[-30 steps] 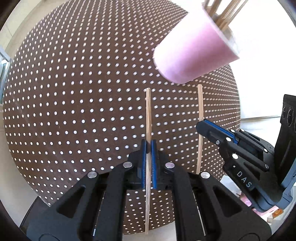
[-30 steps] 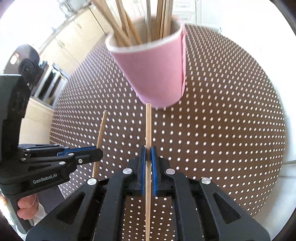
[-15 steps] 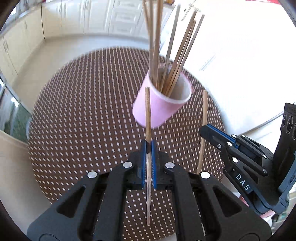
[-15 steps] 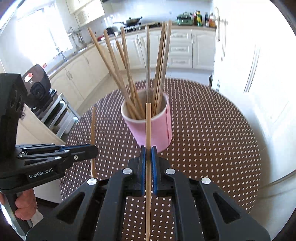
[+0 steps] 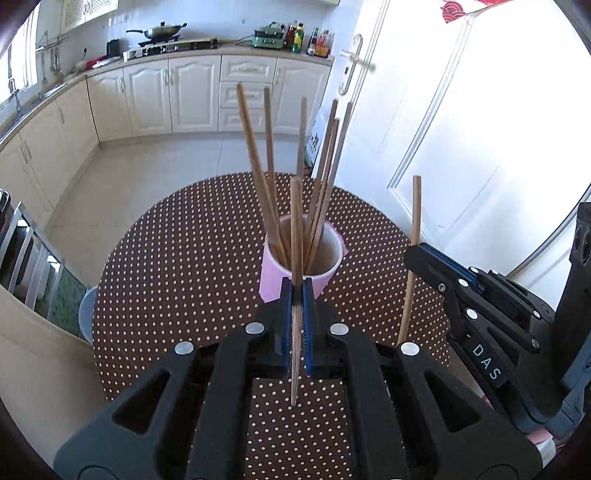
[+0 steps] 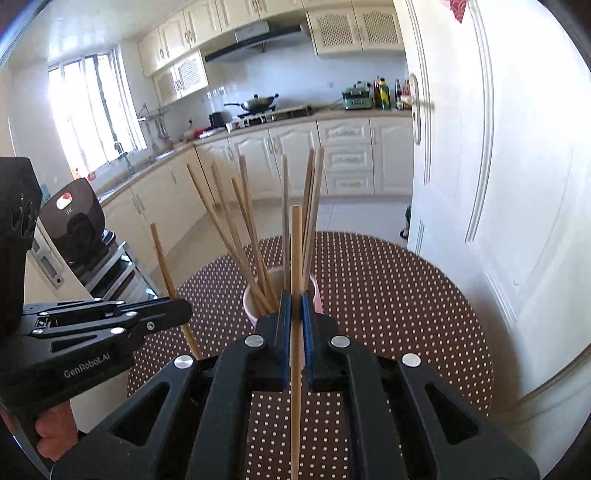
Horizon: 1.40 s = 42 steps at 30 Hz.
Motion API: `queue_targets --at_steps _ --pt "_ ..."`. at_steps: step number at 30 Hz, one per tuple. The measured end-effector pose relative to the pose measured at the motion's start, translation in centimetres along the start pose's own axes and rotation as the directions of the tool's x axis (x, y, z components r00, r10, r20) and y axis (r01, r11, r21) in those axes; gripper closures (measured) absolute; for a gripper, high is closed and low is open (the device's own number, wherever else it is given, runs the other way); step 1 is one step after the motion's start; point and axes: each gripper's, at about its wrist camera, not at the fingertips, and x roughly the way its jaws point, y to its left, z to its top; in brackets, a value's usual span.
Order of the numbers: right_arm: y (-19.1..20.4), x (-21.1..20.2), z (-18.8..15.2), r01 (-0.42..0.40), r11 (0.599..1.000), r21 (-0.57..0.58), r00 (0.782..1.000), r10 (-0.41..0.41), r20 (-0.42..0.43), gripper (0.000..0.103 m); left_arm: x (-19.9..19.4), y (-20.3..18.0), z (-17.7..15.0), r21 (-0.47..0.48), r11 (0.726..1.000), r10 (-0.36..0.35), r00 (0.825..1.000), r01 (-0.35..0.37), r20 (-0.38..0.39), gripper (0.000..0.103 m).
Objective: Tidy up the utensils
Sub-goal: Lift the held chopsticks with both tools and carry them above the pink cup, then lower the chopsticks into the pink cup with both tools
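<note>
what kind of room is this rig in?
A home kitchen, most likely. Cream cabinets line the counter, a wok sits on the stove under a range hood, and sauce bottles stand at the counter's end. The work surface is a round table with a dotted brown cloth.

Bright daylight floods in from the window point(image 6: 92, 110); the white door point(image 5: 480, 129) glares, edges bend fisheye-round with dark corners, focus sharp

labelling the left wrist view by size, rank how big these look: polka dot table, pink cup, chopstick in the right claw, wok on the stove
1. polka dot table
2. pink cup
3. chopstick in the right claw: longer than the cup but thin, so this order is unsure
4. wok, shrunk by distance
</note>
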Motion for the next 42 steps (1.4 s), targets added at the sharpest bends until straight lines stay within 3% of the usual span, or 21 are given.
queue_targets --at_steps 10,21,30,36,42 --pt "-0.1 -2.2 2.2 0.004 1.000 -0.030 0.993 0.000 0.121 0.098 0.3 -3.0 2.8 0.015 1.000 0.014 0.998 -0.015 0.060 0.097" --pt "-0.5 -3.7 4.0 0.005 0.999 -0.041 0.972 0.004 0.233 0.098 -2.1 -3.4 4.7 0.015 1.000 0.002 0.993 -0.004 0.121 0.097" --pt "-1.2 -5.1 5.8 -0.015 1.000 -0.024 0.949 0.022 0.315 0.098 -3.7 -3.9 6.6 0.002 1.000 0.017 0.985 -0.018 0.170 0.097" --pt "-1.4 -6.0 6.9 -0.019 1.000 -0.020 0.920 0.025 0.392 0.098 -4.4 -4.1 7.7 -0.011 1.000 0.026 0.980 -0.024 0.198 0.097" --pt "-1.8 -5.4 7.9 -0.036 0.999 -0.010 0.908 0.037 0.418 0.098 -4.5 -4.3 8.9 -0.026 0.999 0.029 0.975 -0.024 0.219 0.097"
